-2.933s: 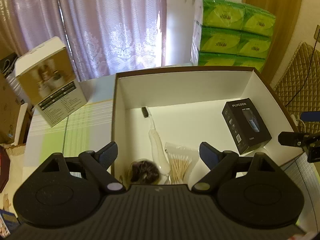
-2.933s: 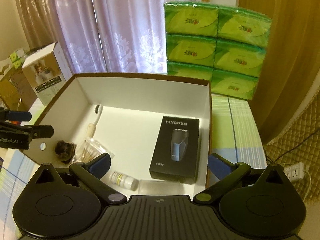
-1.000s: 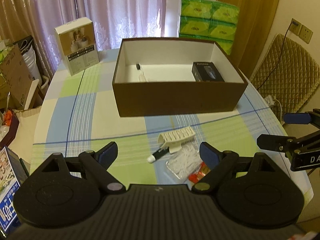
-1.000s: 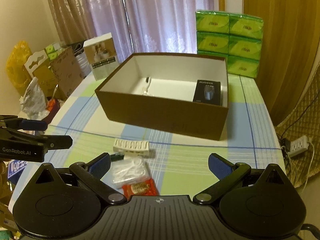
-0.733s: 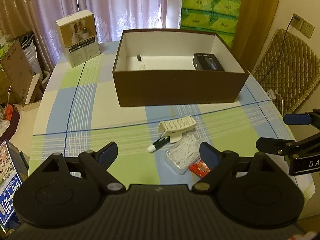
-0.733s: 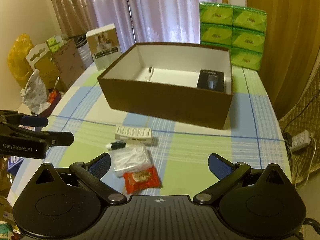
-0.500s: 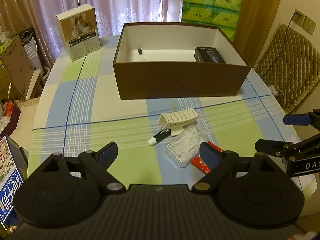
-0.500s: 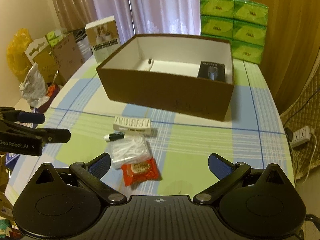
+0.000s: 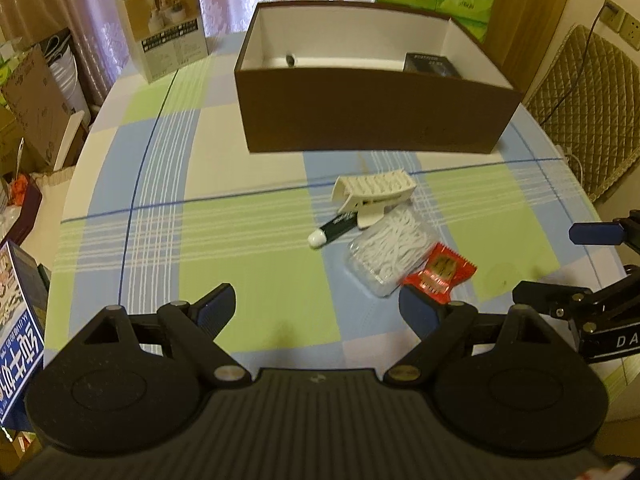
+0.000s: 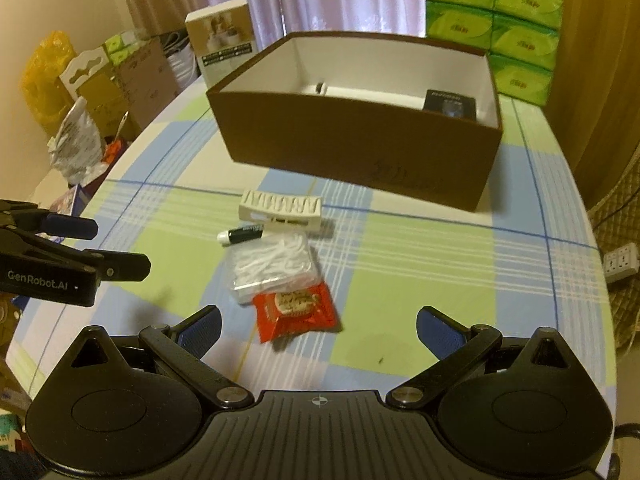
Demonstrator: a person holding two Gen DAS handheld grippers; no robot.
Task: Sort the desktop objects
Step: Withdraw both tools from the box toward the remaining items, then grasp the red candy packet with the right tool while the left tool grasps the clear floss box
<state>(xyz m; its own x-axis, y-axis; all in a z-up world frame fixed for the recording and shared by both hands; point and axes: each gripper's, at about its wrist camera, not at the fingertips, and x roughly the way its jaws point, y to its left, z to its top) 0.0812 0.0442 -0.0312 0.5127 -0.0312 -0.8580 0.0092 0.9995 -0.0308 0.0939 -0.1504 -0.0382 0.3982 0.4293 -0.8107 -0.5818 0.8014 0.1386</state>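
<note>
On the checked tablecloth lie a white hair clip, a black marker with a white cap, a clear bag of white floss picks and a red snack packet. Behind them stands a brown open box with a black shaver carton inside. My left gripper hovers open, left of the packet. My right gripper is open just above the red packet.
A white product box stands at the far left of the table. Green tissue packs are stacked behind the brown box. Cardboard and bags crowd the floor at left; a quilted chair is at right.
Both grippers have pulled back out of the brown box to the near table edge and sunk lower toward the loose items. Both stayed open and empty.
</note>
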